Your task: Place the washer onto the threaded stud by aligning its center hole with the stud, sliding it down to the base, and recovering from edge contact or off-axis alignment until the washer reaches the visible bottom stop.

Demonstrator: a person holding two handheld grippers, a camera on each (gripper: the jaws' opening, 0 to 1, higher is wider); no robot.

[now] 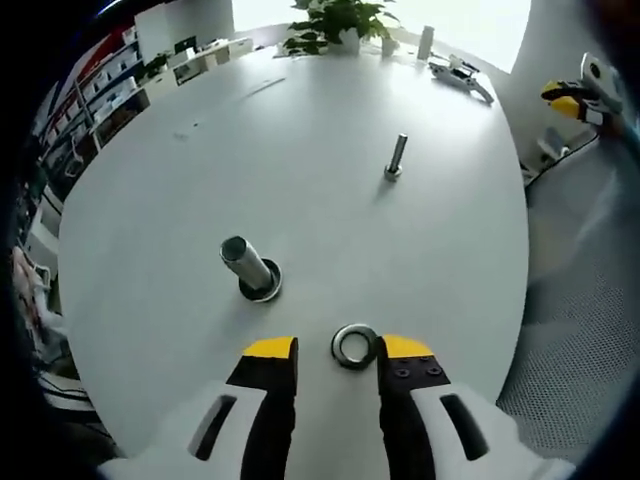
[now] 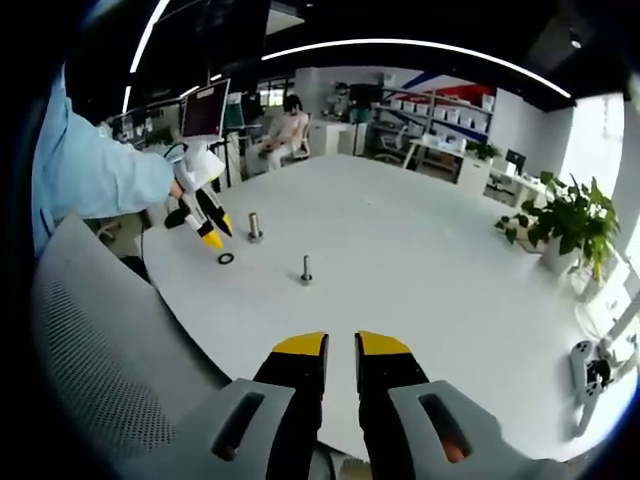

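Note:
A steel washer [image 1: 354, 345] lies flat on the white table [image 1: 300, 150], just inside the right fingertip of my left gripper [image 1: 338, 350], which is open around it and holds nothing. A thick metal stud [image 1: 250, 268] on a round base stands a little beyond, to the left. A thinner upright bolt [image 1: 396, 158] stands farther off. In the right gripper view the washer [image 2: 226, 259], the thick stud [image 2: 254, 226] and the thin bolt [image 2: 306, 268] are far away. My right gripper [image 2: 342, 345] hovers over the near table edge, its jaws a narrow gap apart with nothing between.
A potted plant [image 1: 335, 22] and a small grey device [image 1: 460, 72] sit at the table's far end. A grey mesh chair [image 2: 100, 340] stands by the table edge. A person's light blue sleeve [image 2: 90, 180] reaches in with the left gripper [image 2: 205, 225].

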